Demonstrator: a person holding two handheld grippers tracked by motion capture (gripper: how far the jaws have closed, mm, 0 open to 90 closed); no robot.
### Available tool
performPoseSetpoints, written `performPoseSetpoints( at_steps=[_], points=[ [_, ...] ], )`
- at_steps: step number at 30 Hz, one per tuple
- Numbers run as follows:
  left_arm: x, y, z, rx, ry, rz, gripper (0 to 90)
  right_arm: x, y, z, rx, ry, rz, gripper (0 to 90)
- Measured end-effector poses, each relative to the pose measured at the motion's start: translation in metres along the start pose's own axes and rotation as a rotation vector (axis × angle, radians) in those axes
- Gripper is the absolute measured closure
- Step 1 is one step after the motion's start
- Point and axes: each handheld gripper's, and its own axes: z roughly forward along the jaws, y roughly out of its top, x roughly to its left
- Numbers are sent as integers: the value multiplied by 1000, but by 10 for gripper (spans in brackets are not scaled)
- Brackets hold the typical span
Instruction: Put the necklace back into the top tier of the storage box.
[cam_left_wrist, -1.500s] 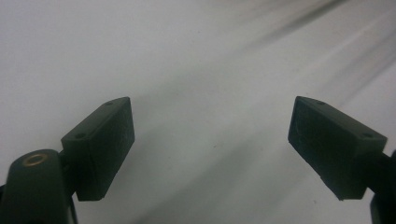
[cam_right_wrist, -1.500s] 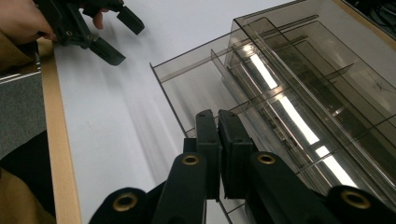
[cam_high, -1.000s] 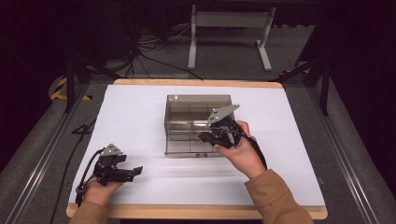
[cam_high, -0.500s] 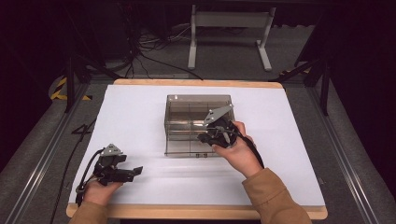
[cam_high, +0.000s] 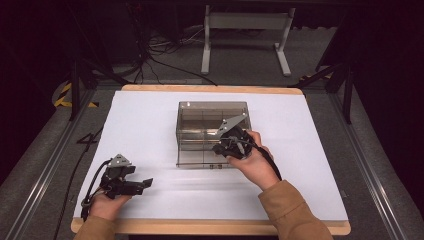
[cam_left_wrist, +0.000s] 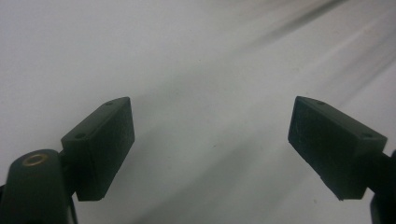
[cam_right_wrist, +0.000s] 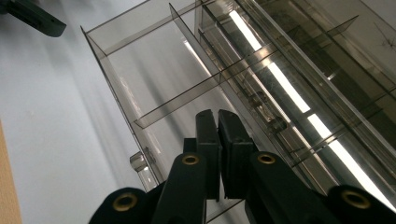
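Observation:
A smoky clear plastic drawer box (cam_high: 200, 117) stands in the middle of the white table (cam_high: 145, 120). My right gripper (cam_high: 220, 149) is at the box's front right corner, its jaws pressed together. In the right gripper view the shut right gripper (cam_right_wrist: 217, 114) hangs over a pulled-out drawer (cam_right_wrist: 154, 88) with thin dividers; I see nothing between its pads. My left gripper (cam_high: 147, 183) rests near the table's front left, pointing right. In the left gripper view the left gripper (cam_left_wrist: 210, 135) is wide open over bare white table.
The table's wooden front edge (cam_high: 200, 227) runs along the bottom. Beyond the far edge are a metal stand (cam_high: 245, 30) and floor cables (cam_high: 155, 50). Dark rails (cam_high: 370, 165) flank both sides of the table.
My right hand has edged slightly to the left along the box's front. The left gripper has not moved.

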Motion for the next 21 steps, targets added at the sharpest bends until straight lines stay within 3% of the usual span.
performPoseSetpoints(
  at_steps=[10,21],
  points=[
    [0,0,0,1,-1,0,151,-2,-2,6,20,4,4,875],
    [0,1,1,-2,-3,-3,151,-3,-3,5,1,-20,-3,762]
  ],
)
